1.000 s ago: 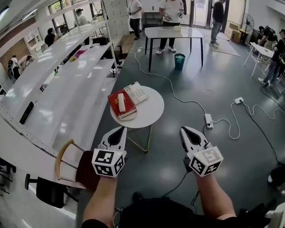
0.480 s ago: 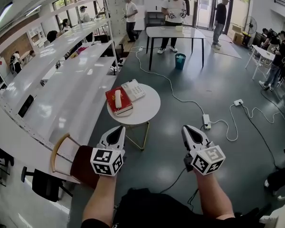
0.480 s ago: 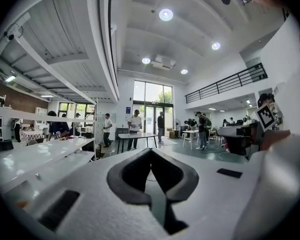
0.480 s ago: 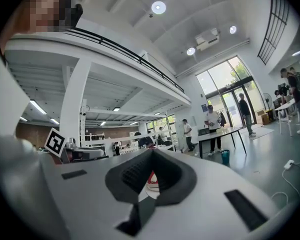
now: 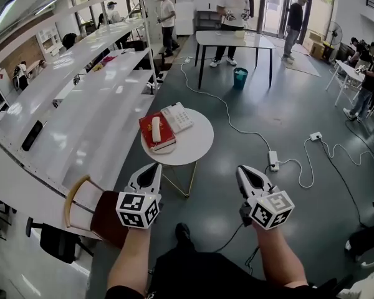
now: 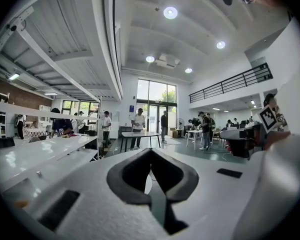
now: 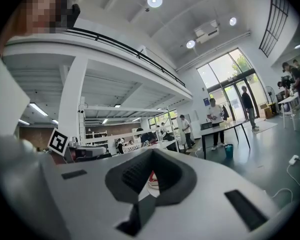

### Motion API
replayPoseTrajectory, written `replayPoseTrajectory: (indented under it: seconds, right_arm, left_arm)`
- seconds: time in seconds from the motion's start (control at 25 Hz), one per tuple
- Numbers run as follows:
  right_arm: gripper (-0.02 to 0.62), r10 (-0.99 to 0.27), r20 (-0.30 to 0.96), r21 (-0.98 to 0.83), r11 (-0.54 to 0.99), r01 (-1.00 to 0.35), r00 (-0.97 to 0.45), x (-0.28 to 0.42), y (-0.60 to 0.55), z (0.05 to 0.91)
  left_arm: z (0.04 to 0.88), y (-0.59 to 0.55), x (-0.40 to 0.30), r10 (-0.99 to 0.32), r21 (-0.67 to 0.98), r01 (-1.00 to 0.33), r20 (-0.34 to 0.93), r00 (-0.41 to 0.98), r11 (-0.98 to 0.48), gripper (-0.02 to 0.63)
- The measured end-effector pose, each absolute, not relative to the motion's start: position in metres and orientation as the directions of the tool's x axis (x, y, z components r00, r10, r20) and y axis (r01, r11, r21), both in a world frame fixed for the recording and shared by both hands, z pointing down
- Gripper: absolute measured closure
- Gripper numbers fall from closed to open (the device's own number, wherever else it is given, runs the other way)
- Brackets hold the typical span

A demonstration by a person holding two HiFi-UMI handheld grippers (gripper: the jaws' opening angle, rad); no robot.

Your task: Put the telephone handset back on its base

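Observation:
A white telephone handset (image 5: 156, 129) lies on a red book (image 5: 156, 131) at the left side of a small round white table (image 5: 196, 147). The white telephone base (image 5: 177, 117) sits just behind the book, apart from the handset. My left gripper (image 5: 152, 172) is held in the air short of the table's near left edge, jaws shut and empty. Level with it to the right, my right gripper (image 5: 246, 174) hangs over the floor, also shut with nothing in it. The right gripper view shows the red book (image 7: 151, 177) through its jaw notch.
A long white shelving unit (image 5: 81, 104) runs along the left. A wooden chair with a dark red seat (image 5: 90, 207) stands under my left gripper. Cables and a power strip (image 5: 273, 160) lie on the floor to the right. People stand round a table (image 5: 234, 39) at the back.
The view has shifted slightly; the round table sits a little lower left in the frame. Both grippers keep their places and stay shut.

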State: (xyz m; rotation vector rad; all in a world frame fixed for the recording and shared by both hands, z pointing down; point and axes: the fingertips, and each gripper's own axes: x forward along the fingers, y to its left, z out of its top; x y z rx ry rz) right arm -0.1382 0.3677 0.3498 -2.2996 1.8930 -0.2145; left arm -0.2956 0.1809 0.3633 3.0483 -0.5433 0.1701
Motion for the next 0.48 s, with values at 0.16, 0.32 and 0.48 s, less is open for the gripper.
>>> replayPoseTrajectory:
  seconds: [0.16,0.32,0.48]
  right_arm:
    - [0.589,-0.979,0.039,-0.221,-0.204,-0.954,0.2,-0.118,0.335,0.359]
    - [0.589,-0.979,0.066,-0.219,-0.204,-0.954,0.195,-0.095,0.289,0.364]
    - [0.589,-0.978,0.093,-0.225,-0.202,-0.953,0.185,-0.074,0.242,0.37]
  left_arm:
    - [0.369,0.143,-0.277,-0.339,0.035,-0.345,0.115,0.934,-0.938,0.603]
    - [0.373,0.094,-0.25,-0.339,0.053,-0.347,0.122,0.933,-0.936,0.603]
    - [0.377,0.053,-0.225,-0.329,0.059,-0.339,0.133,0.935,-0.939,0.603]
